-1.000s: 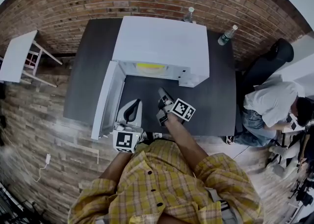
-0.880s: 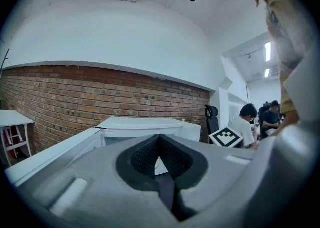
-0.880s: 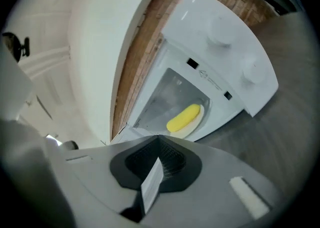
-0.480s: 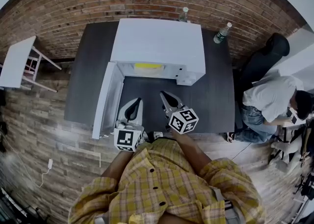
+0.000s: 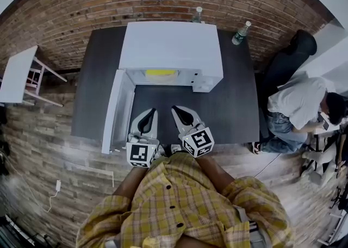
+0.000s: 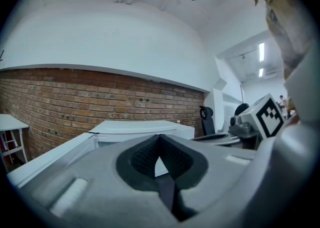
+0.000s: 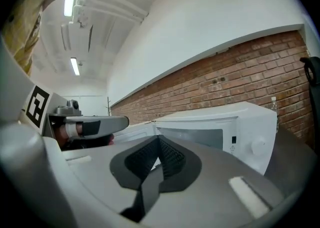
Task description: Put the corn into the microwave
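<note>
A white microwave (image 5: 171, 51) stands at the back of the dark table (image 5: 234, 111), its door (image 5: 117, 108) swung open to the left. Yellow corn (image 5: 160, 72) shows inside the cavity. My left gripper (image 5: 148, 115) and right gripper (image 5: 176, 112) hover side by side over the table's front part, both pointing at the microwave, both shut and empty. The left gripper view has its jaws (image 6: 160, 139) met, the microwave (image 6: 135, 128) ahead. In the right gripper view the jaws (image 7: 157, 142) are closed too, with the microwave (image 7: 240, 122) ahead and the left gripper (image 7: 100, 122) to the left.
Two bottles (image 5: 197, 14) (image 5: 241, 32) stand at the table's back edge by the brick wall. A small white table (image 5: 16, 67) is at the left. A seated person (image 5: 304, 105) and a black chair (image 5: 296, 51) are to the right.
My right gripper has risen, rolled upright and drawn back from the microwave, ending level beside the left one. The left gripper has stayed put.
</note>
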